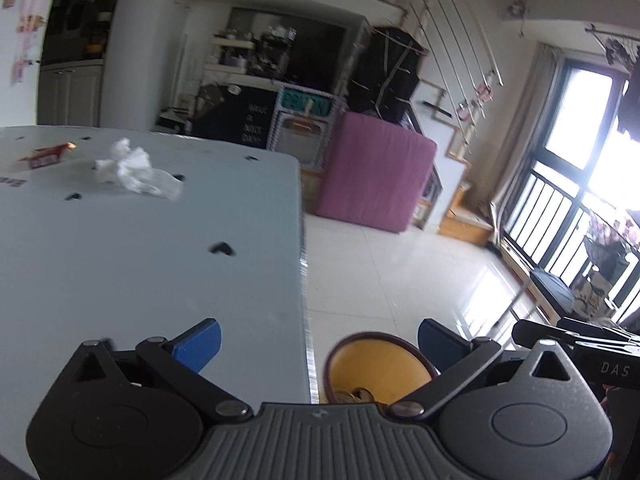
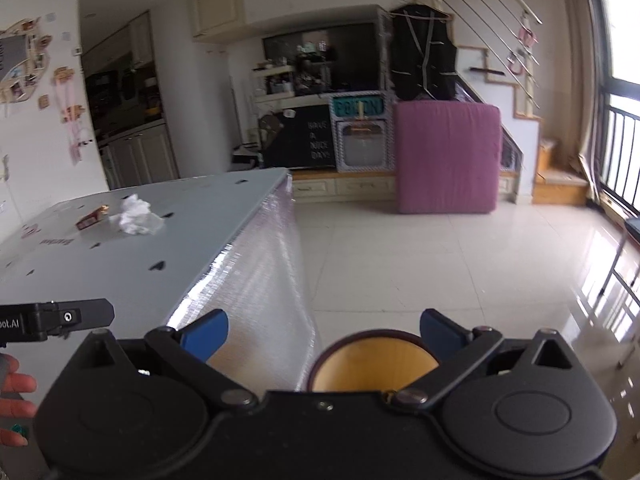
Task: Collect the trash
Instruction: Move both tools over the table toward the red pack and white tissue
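A: Left gripper: blue fingers spread wide, nothing between them. It hung over the near right corner of the grey surface. Right gripper: fingers likewise apart and empty, held off the surface's edge, above the tiled floor.

B: Bin?

A: A round bin, yellow inside with a dark rim, stood on the floor just beside the surface. Both grippers' bodies cut off its lower part. Some pale bits lay in its bottom in the left view; too small to identify.

B: Trash on the surface?

A: A crumpled white tissue lay at the far side, well apart from both grippers. Near it, a small red packet, print unreadable. Dark marks dotted the surface top.

B: Anything else partly seen?

A: Fingertips of a hand at the right view's left margin, rest cut off. Behind, a pink mattress stood upright.
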Demonstrator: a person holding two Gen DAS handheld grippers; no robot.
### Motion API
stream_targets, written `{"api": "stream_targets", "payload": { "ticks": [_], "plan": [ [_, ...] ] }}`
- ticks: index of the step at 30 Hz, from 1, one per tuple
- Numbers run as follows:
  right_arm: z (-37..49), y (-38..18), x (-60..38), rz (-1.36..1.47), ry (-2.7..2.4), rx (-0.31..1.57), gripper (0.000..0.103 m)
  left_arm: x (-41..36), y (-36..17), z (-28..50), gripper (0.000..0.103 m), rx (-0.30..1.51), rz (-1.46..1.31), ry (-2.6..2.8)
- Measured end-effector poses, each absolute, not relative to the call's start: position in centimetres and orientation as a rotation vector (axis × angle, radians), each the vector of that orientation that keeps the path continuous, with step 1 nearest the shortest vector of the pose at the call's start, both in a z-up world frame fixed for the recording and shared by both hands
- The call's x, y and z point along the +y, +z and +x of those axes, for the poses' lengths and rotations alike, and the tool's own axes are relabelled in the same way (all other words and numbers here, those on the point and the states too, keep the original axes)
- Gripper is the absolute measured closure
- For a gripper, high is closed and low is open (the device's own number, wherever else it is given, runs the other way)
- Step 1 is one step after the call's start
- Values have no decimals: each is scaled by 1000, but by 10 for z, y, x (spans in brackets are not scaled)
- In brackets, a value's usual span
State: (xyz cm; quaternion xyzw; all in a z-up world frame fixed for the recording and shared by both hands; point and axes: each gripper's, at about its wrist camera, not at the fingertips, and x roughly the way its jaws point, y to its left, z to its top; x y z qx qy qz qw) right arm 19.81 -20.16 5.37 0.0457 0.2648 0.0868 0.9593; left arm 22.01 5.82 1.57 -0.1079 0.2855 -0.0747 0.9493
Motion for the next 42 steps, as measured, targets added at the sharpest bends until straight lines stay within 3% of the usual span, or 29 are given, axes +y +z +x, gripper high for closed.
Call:
{"api": "stream_targets", "payload": {
  "ticks": [25, 42],
  "plan": [
    [253, 79, -25, 51, 371, 469, 0, 249, 33, 204, 0, 466, -257, 153],
    [379, 51, 105, 111, 374, 588, 0, 377, 40, 330, 0, 468, -287, 255]
  ]
}}
